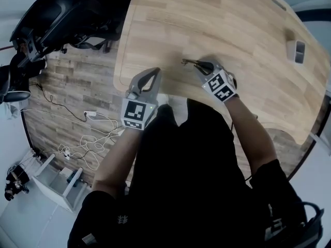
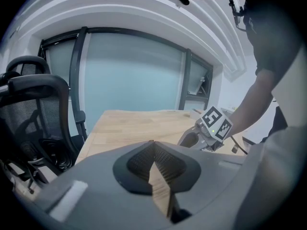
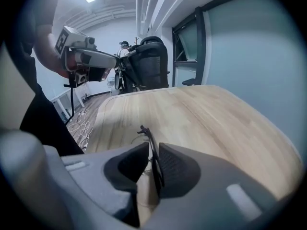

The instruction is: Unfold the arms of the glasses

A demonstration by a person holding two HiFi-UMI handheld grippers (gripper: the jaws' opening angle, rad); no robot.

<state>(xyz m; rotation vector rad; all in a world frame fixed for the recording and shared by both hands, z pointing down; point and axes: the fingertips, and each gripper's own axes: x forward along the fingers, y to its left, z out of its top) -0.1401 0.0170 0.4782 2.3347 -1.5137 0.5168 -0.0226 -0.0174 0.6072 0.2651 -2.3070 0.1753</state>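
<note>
Dark thin-framed glasses (image 3: pixel 149 143) stand on edge between the jaws of my right gripper (image 3: pixel 152 150), leaning on the right pad, with a gap to the left pad; the gripper is open. In the head view the glasses (image 1: pixel 189 62) stick out to the left of the right gripper (image 1: pixel 202 66) low over the wooden table (image 1: pixel 243 25). My left gripper (image 1: pixel 153 74) is shut on nothing at the table's near edge, to the left of the right one. In the left gripper view its pads (image 2: pixel 144 159) meet, and the right gripper (image 2: pixel 207 131) shows beyond them.
A small grey box (image 1: pixel 296 51) sits at the table's far right. Black office chairs (image 1: pixel 67 12) stand left of the table. White cables (image 1: pixel 90 138) and a white rack (image 1: pixel 57 182) lie on the wood floor at the left.
</note>
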